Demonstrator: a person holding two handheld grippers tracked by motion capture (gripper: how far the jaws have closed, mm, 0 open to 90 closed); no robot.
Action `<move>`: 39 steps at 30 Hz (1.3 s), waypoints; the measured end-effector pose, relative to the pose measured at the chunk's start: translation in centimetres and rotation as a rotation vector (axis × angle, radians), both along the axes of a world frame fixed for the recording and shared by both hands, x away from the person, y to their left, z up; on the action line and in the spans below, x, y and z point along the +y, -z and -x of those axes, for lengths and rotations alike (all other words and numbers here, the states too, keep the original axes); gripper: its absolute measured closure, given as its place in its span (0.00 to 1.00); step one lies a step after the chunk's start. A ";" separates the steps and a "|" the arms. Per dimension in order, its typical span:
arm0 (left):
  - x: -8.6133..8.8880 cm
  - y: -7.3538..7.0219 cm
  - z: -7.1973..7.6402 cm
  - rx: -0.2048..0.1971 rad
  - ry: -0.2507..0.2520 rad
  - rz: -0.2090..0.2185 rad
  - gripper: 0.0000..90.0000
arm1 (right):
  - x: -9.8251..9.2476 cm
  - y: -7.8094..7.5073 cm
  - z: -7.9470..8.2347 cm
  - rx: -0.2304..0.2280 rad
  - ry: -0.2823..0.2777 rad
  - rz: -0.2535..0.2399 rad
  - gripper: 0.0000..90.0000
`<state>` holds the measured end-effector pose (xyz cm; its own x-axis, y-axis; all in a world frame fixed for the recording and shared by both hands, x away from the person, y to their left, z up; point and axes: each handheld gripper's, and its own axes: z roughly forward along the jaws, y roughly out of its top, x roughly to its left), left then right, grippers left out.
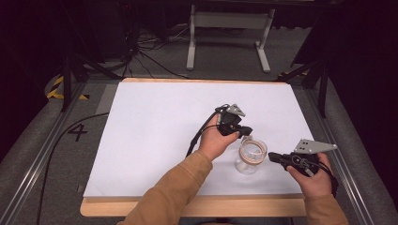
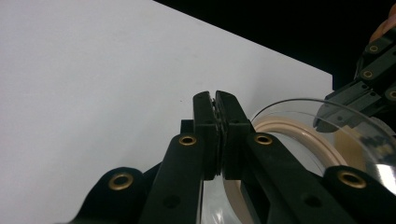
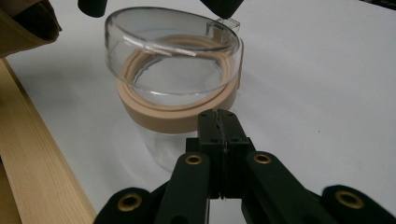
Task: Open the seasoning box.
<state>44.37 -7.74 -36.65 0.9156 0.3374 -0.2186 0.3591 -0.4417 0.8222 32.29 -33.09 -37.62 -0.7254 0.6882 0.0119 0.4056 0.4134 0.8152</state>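
A clear glass jar with a beige ring round its mouth stands on the white sheet near the front right. Its clear lid is lifted and tilted above the ring. My left gripper comes over the jar from the far side. It is shut on the lid's small clear tab. My right gripper is level at the jar's right side. It is shut with nothing between its jaws, its tips right at the beige ring. Whether they touch it I cannot tell.
The white sheet covers most of a wooden table, whose bare front edge runs close by the jar. Metal rails flank the table. Beyond it the floor holds cables and a white stand.
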 end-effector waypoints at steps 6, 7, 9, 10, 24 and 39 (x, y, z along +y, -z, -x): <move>0.0 0.1 0.0 -0.001 0.000 -0.001 0.98 | 0.3 -0.2 0.1 -0.004 -0.009 0.000 1.00; 0.0 0.1 0.0 -0.002 -0.001 -0.001 0.98 | 0.4 -0.3 0.2 -0.007 -0.012 -0.002 1.00; 0.0 0.1 0.0 -0.002 0.000 -0.001 0.98 | 0.5 -0.3 0.2 -0.012 -0.014 -0.006 1.00; 0.0 0.1 -0.1 0.001 0.000 0.004 0.98 | 0.6 -0.3 0.2 -0.012 -0.017 -0.010 1.00; -0.1 0.1 0.0 -0.002 -0.003 0.003 0.98 | 0.9 -0.8 0.3 -0.029 -0.027 -0.027 1.00; 3.2 -2.1 1.6 -0.059 -0.028 0.001 0.98 | 0.8 -1.3 0.0 -0.045 -0.033 -0.042 1.00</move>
